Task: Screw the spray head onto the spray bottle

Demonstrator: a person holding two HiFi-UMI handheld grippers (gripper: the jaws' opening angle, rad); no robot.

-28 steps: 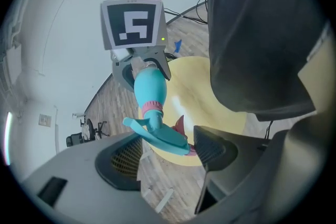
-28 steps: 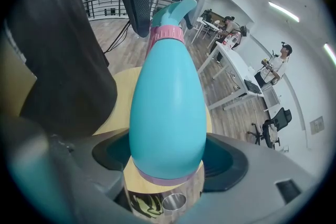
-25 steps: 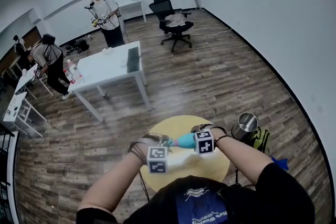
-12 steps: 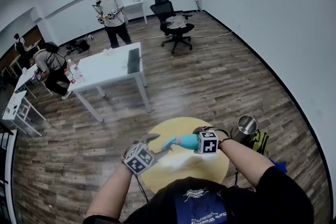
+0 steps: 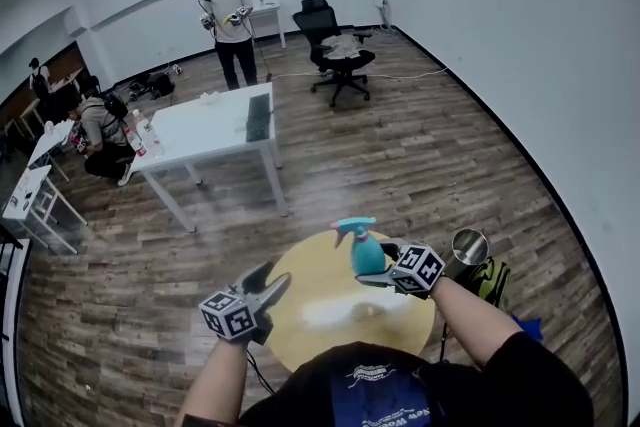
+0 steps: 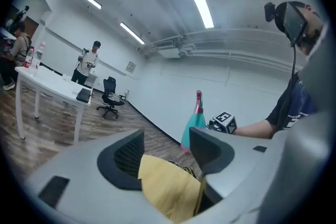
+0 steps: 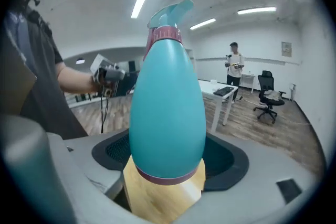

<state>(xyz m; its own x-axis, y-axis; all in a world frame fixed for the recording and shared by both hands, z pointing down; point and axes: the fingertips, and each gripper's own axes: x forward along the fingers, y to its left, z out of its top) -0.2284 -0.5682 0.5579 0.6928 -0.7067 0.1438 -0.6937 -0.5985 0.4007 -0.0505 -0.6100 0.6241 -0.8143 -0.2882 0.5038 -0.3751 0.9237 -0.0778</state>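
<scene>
While right tool grips spray bottle upright, forearm angles inward over table.

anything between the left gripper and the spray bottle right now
Nothing visible does. The left gripper, jaws empty and just closed a little, sees the spray bottle directly, held upright by the right gripper above the yellow table.

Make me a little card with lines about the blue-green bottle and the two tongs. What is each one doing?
bottle: teal spray bottle, upright, held up over the round yellow table
spray head: spray head sits on top of the bottle, on its pink collar
right tongs: right tongs shut on the bottle's lower body
left tongs: left tongs open and have just been closing a little; nothing between them, away from the bottle
</scene>
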